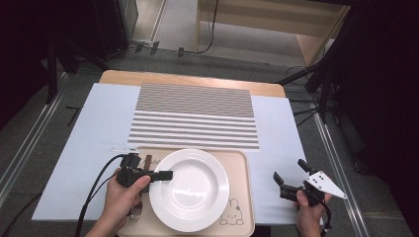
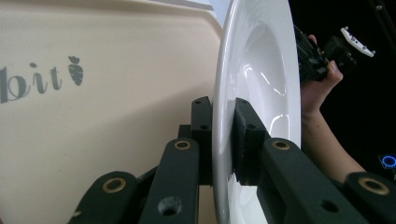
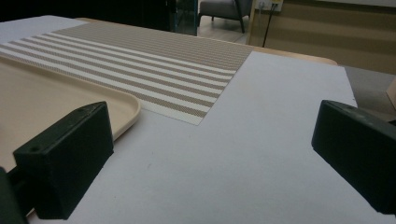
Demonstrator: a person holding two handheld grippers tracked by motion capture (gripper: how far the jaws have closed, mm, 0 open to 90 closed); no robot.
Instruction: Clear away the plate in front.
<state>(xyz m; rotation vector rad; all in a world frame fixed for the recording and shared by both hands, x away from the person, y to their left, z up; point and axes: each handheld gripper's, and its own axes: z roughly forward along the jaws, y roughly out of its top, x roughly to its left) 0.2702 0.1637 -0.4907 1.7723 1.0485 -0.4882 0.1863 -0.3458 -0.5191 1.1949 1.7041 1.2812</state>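
A white deep plate (image 1: 190,190) lies on a beige tray (image 1: 243,163) at the near edge of the table. My left gripper (image 1: 165,175) comes in from the left and is shut on the plate's left rim. In the left gripper view the two black pads clamp the plate (image 2: 261,70) edge between them at the left gripper (image 2: 224,121), with the tray (image 2: 116,70) behind. My right gripper (image 1: 289,177) rests right of the tray, open with nothing between its jaws. The right gripper (image 3: 210,158) hovers over the white sheet, beside the tray corner (image 3: 46,98).
A striped brown-and-white placemat (image 1: 195,116) lies beyond the tray on a white sheet (image 1: 94,148) that covers the wooden table. A fork (image 1: 135,213) lies on the tray's left edge under my left hand. A small white strip (image 1: 123,149) lies by the tray's far left corner.
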